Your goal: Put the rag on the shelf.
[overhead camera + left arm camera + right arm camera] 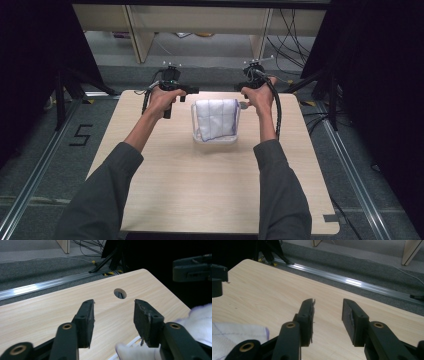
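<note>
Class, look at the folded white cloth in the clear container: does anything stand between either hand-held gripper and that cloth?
Nothing visible does. The white cloth lies in the clear container, open from above. The left hand-held gripper and right hand-held gripper flank it with jaws apart and empty over bare table; from the sides, only the container's low wall intervenes.

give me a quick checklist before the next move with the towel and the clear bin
1. Folded white towel sits inside the clear bin: ok.
2. Left gripper open, nothing between its fingers: ok.
3. Right gripper open, nothing between its fingers: ok.
4. Both grippers off the towel, one at each side of the bin: ok.
5. Bin upright and well in from the edges of the table: ok.
6. Towel fully below the bin's rim: cannot tell; it seems to rise to the rim.
</note>
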### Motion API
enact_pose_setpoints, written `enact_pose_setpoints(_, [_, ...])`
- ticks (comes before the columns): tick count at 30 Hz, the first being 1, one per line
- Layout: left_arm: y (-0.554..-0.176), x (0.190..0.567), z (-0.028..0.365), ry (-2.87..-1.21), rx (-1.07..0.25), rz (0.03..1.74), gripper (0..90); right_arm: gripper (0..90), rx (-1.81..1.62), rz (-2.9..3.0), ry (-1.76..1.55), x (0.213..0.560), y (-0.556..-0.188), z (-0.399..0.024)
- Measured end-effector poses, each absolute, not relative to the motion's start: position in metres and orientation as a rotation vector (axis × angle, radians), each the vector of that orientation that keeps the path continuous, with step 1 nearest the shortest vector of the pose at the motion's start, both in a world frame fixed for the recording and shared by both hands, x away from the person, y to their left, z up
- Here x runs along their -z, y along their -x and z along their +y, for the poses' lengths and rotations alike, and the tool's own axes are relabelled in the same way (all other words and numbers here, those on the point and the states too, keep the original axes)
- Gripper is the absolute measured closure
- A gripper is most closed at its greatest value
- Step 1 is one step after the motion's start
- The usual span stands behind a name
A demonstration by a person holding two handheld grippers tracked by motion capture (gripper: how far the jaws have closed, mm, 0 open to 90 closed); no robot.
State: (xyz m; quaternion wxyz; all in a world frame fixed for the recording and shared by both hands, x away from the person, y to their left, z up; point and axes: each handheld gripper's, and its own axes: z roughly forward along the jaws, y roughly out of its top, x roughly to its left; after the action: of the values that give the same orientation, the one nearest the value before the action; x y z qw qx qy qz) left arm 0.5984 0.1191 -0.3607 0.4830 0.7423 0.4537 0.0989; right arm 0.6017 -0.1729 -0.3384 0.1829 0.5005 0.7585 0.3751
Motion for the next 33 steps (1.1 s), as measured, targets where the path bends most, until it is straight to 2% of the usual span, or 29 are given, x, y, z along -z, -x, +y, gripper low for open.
enact_pose_setpoints(5, [-0.591,0.359,0.127,-1.864,-0.272,1.112,36.5,58.4,-1.060,2.119,-1.422,0.335,-0.596,-0.181])
enact_pose_setpoints(10, [-0.586,0.358,0.134,-1.873,-0.248,1.125,31.2,54.3,-1.088,2.114,-1.412,0.331,-0.591,-0.185])
enact_pose_setpoints(16, [-0.575,0.358,0.140,-1.862,-0.240,1.113,29.8,45.2,-1.105,2.095,-1.430,0.329,-0.584,-0.189])
enact_pose_setpoints(20, [-0.568,0.358,0.143,-1.887,-0.288,1.094,28.9,42.5,-1.126,2.103,-1.419,0.329,-0.579,-0.191])
enact_pose_setpoints(33, [-0.548,0.355,0.149,-1.863,-0.253,1.034,26.3,35.3,-1.142,2.083,-1.379,0.324,-0.563,-0.193])
